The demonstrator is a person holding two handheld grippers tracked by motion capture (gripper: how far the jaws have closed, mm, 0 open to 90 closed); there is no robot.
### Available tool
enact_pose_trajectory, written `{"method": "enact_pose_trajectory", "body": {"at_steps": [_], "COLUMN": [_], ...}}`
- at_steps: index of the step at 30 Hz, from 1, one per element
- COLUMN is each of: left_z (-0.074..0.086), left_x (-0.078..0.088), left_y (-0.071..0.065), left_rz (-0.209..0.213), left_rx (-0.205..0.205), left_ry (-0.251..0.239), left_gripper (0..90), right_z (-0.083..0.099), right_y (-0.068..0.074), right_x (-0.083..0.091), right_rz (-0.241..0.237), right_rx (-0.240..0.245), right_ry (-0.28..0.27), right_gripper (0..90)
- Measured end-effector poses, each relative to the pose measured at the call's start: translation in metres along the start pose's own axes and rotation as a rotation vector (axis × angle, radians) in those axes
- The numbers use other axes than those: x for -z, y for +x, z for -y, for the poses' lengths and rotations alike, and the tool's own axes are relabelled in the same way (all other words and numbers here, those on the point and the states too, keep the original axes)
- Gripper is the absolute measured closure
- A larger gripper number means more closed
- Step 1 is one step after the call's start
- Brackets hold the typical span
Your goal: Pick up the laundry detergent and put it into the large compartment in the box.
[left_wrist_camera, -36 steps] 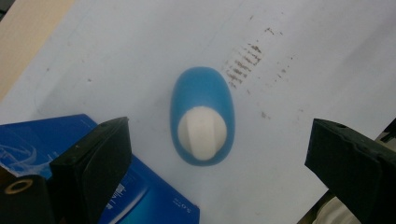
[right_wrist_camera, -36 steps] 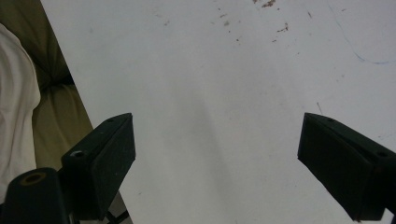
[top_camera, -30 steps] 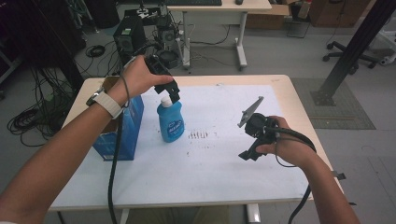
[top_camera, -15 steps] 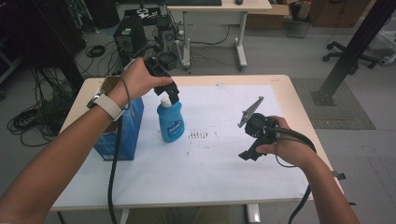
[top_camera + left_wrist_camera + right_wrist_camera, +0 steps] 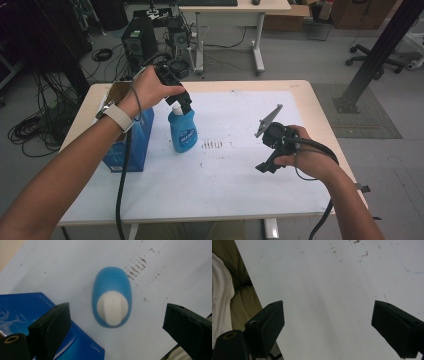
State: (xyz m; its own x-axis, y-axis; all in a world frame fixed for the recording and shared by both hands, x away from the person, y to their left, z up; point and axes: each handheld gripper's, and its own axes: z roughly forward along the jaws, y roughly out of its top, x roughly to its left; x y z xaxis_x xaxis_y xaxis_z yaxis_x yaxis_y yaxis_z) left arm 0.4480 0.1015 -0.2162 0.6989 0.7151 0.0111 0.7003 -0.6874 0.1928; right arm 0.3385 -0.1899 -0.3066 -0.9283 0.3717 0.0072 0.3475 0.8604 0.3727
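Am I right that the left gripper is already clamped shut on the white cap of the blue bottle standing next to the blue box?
Not quite. The left gripper is open above the blue bottle, its jaws wide apart on either side of the white cap, as the left gripper view shows. The bottle does stand beside the blue box.

The counter (image 5: 320, 115) has a pale wooden rim and a white sheet (image 5: 225, 175) covering most of its top. A blue bottle (image 5: 182, 131) stands upright on the sheet, beside brown smudges (image 5: 214, 145). A blue box (image 5: 131, 137) stands at the left edge, just beside the bottle.
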Motion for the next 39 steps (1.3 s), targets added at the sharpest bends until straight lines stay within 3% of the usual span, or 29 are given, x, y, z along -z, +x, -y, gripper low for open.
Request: {"method": "enact_pose_trajectory", "body": {"at_steps": [39], "left_z": [0.001], "left_x": [-0.031], "left_y": [0.004], "left_rz": [0.039], "left_rx": [0.018], "left_ry": [0.018], "left_gripper": [8.3], "right_z": [0.001], "right_y": [-0.001], "right_x": [-0.005], "right_rz": [-0.011], "right_rx": [-0.003], "right_ry": [0.001], "right_gripper": [11.4]}}
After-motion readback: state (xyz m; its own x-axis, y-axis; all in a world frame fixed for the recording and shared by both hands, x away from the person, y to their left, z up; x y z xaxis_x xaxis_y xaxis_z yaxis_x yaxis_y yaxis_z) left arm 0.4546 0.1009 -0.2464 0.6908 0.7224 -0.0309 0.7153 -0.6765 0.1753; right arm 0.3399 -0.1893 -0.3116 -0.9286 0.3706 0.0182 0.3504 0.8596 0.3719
